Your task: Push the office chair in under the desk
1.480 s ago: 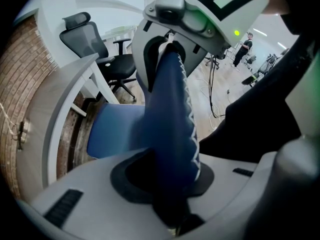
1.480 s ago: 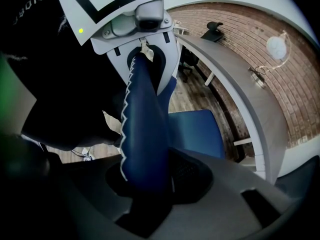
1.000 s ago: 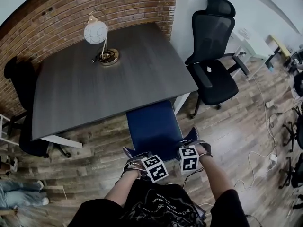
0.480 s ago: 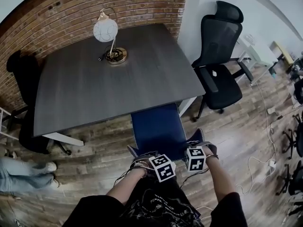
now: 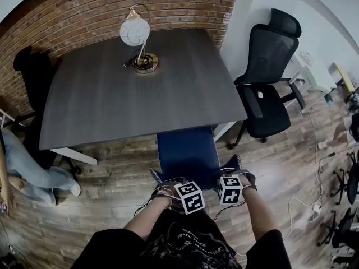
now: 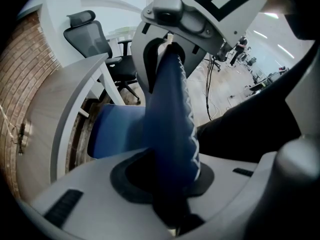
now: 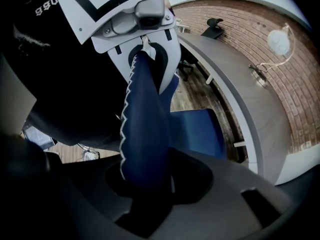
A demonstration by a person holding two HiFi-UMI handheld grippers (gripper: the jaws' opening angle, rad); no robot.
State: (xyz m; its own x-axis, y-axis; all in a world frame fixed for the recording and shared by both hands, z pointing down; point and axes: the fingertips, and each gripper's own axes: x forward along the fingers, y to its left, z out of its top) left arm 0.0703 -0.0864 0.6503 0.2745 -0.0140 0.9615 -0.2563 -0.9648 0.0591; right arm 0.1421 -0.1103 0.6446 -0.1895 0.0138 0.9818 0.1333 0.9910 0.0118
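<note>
Clamping white-stitched back edge of blue office chair [image 5: 188,153]: left claw [image 6: 166,191], right claw [image 7: 145,184].

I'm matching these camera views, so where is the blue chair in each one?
Head view: blue chair low centre, just below the desk.
Left gripper view: centre, backrest edge clamped in the left gripper.
Right gripper view: centre, backrest edge clamped in the right gripper.
Shared landmark: the desk.

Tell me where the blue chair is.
In the head view the blue chair stands at the near edge of the desk, seat partly under the top, with the left claw and right claw clamped on its backrest.
</note>
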